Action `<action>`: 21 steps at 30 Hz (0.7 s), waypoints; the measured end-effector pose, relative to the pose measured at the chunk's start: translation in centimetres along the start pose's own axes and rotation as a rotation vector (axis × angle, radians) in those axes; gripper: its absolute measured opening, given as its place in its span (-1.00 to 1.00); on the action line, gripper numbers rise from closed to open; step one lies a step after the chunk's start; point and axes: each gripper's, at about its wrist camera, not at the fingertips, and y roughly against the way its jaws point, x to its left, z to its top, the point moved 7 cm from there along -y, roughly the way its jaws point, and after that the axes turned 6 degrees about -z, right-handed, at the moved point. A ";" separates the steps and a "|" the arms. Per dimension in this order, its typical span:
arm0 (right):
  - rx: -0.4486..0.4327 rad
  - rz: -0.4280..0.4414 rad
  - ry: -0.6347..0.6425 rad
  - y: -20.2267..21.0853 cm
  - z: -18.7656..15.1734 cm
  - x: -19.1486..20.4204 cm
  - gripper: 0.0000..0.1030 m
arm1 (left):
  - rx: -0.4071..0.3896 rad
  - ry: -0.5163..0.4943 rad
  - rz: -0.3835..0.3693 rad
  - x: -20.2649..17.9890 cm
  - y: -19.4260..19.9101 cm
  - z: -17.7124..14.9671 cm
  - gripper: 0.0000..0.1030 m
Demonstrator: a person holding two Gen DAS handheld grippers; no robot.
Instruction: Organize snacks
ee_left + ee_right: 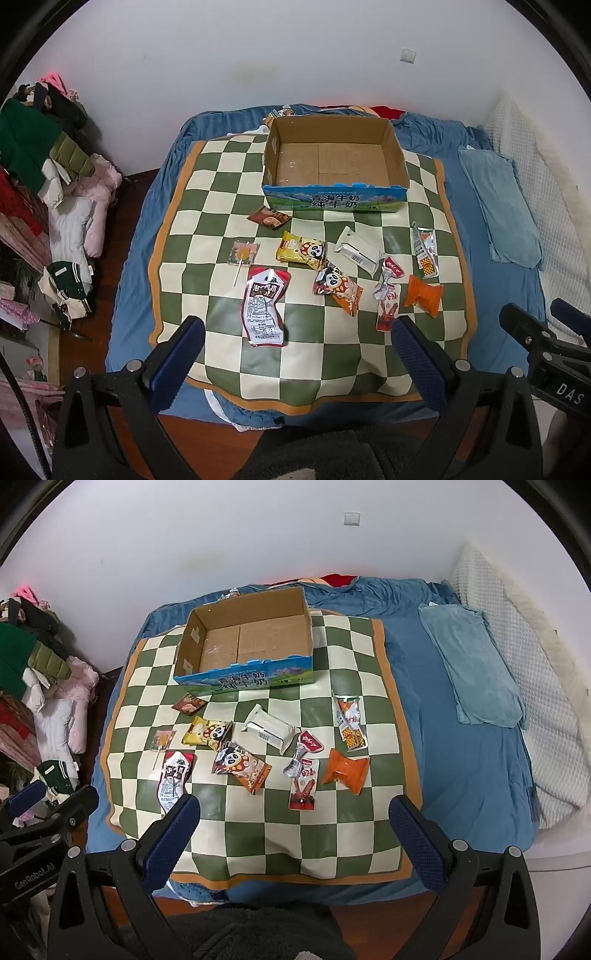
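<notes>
An empty cardboard box (334,155) (243,638) with a blue printed front stands at the far side of a green-and-cream checkered mat (221,229) (332,830). Several snack packets lie in front of it: a red-and-white pouch (264,306) (173,775), a lollipop (243,254) (161,741), two panda packets (301,251) (242,764), a white packet (358,253) (271,728), an orange packet (423,295) (345,770). My left gripper (295,336) is open and empty, near the mat's front edge. My right gripper (295,814) is open and empty too.
The mat lies on a bed with a blue sheet (495,314) (461,775). A folded blue towel (502,206) (472,672) and a white pillow (528,686) are to the right. Piled clothes (55,177) (40,672) stand on the left. Wooden floor (207,439) lies below.
</notes>
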 end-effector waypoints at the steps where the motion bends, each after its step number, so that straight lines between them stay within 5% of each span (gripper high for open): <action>1: -0.001 0.000 0.000 0.0 0.0 0.0 1.00 | -0.004 -0.002 0.004 0.0 0.1 0.0 1.00; 21: -0.003 0.000 -0.002 0.2 0.0 -0.1 1.00 | -0.004 -0.001 0.001 0.0 0.0 0.0 1.00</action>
